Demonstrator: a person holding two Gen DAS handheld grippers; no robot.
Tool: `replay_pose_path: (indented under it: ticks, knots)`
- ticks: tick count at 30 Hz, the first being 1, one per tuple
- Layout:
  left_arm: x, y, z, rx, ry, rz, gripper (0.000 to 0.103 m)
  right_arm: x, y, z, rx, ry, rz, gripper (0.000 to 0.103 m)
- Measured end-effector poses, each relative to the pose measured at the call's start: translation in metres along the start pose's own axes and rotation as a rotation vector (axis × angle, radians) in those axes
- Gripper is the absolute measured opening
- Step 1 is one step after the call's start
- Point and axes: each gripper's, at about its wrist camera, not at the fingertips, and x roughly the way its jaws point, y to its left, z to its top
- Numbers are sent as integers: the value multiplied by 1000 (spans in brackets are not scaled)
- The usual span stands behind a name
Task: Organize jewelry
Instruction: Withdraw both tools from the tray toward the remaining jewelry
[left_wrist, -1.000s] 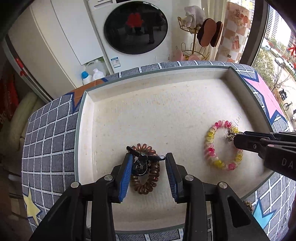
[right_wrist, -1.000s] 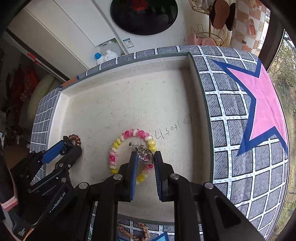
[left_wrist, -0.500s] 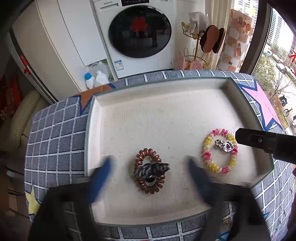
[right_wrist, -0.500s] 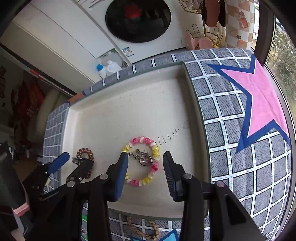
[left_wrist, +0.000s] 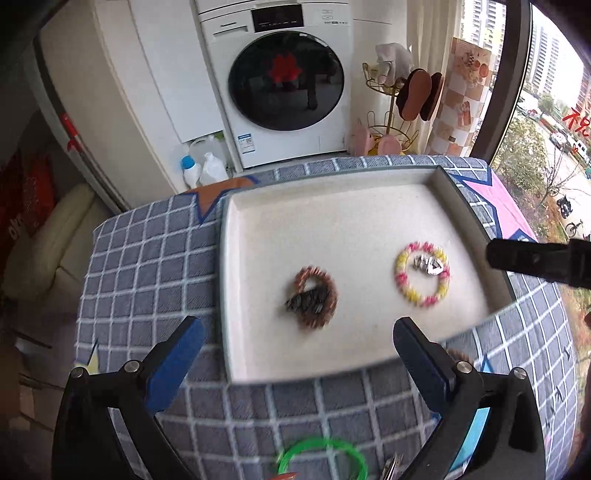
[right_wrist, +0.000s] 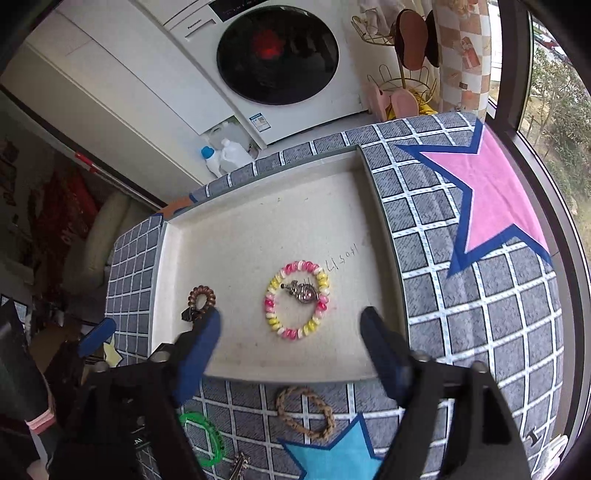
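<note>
Release step: left gripper (left_wrist: 299, 350) spread and empty; right gripper (right_wrist: 291, 332) opening, empty above the tray (right_wrist: 258, 363). Next needs the green ring (right_wrist: 203, 437) off the worktop.

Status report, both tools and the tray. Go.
Left tool open, empty. Right tool opening, nothing between pads. Brown coil hair tie and pink-yellow beaded bracelet lie in cream tray. Nothing blocking.

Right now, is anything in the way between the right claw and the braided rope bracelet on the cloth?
Nothing visible. The braided rope bracelet lies bare on the checked cloth just below the tray's near rim, under the opening, empty right claw.
</note>
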Motion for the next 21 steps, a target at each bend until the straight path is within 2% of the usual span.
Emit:
replay_pose_path:
  ticks: [5,9,21]
  knots:
    - [-17,16,-26,-23,24,5,103,-14,7,-22,1,-4,-2,82]
    - [-29,32,-60,-60,69,12,103,-25,9,-46,-5,12,-6,82]
    - [-49,49,-150,-156,209,-55,103,-31,21,-118,-56,107,-71,82]
